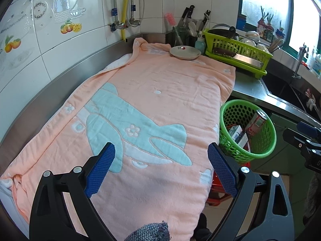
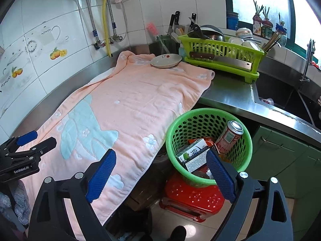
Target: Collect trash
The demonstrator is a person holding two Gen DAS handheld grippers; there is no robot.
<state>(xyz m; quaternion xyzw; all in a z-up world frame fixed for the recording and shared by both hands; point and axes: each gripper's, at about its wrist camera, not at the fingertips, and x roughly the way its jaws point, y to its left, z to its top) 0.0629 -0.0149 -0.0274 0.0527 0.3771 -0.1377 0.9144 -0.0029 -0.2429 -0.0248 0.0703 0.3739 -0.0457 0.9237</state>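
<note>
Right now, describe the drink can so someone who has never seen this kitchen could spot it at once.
Find the peach towel covering the counter; beside its edge, a round green basket sits on a red stool. Inside, the red-and-white drink can leans on the far wall, the only round metal thing among flat cartons.

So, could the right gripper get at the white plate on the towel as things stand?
Probably yes: the right gripper is open and empty, and the towel lies bare between it and the plate.

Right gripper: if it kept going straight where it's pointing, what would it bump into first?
Probably the edge of the pink towel, beside the green basket. The right gripper is open and empty; depth is unclear.
</note>
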